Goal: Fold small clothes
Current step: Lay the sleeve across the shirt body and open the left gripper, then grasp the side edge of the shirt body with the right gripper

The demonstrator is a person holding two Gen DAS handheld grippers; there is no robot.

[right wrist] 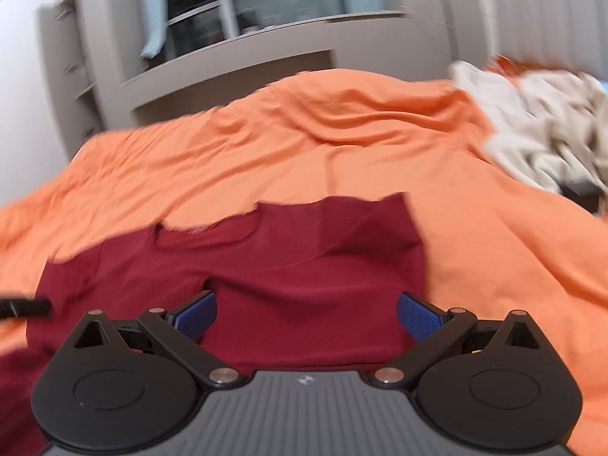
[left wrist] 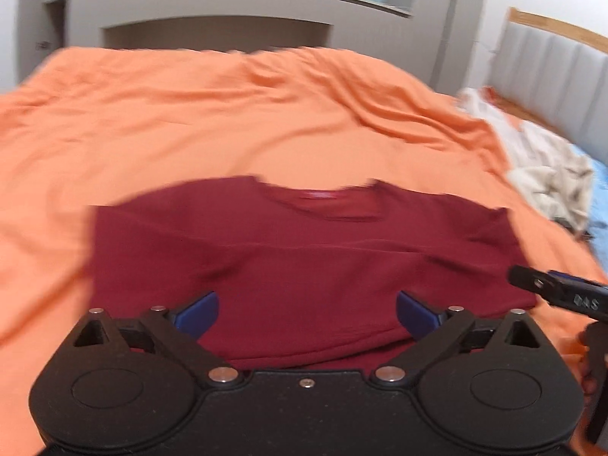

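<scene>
A dark red T-shirt (left wrist: 304, 258) lies flat on the orange bed cover (left wrist: 190, 125), collar toward the far side, with a fold line across its body. My left gripper (left wrist: 307, 313) is open and empty, held over the shirt's near hem. My right gripper (right wrist: 306, 313) is open and empty, held over the shirt (right wrist: 288, 266) near its right side. The right gripper also shows at the right edge of the left wrist view (left wrist: 558, 292). The tip of the left gripper shows at the left edge of the right wrist view (right wrist: 22, 307). Both views are blurred.
A crumpled pile of beige and white clothes (left wrist: 539, 167) lies at the right of the bed; it also shows in the right wrist view (right wrist: 543, 125). A grey padded headboard (left wrist: 554, 72) stands at the right. A grey wardrobe with shelves (left wrist: 228, 11) stands beyond the bed.
</scene>
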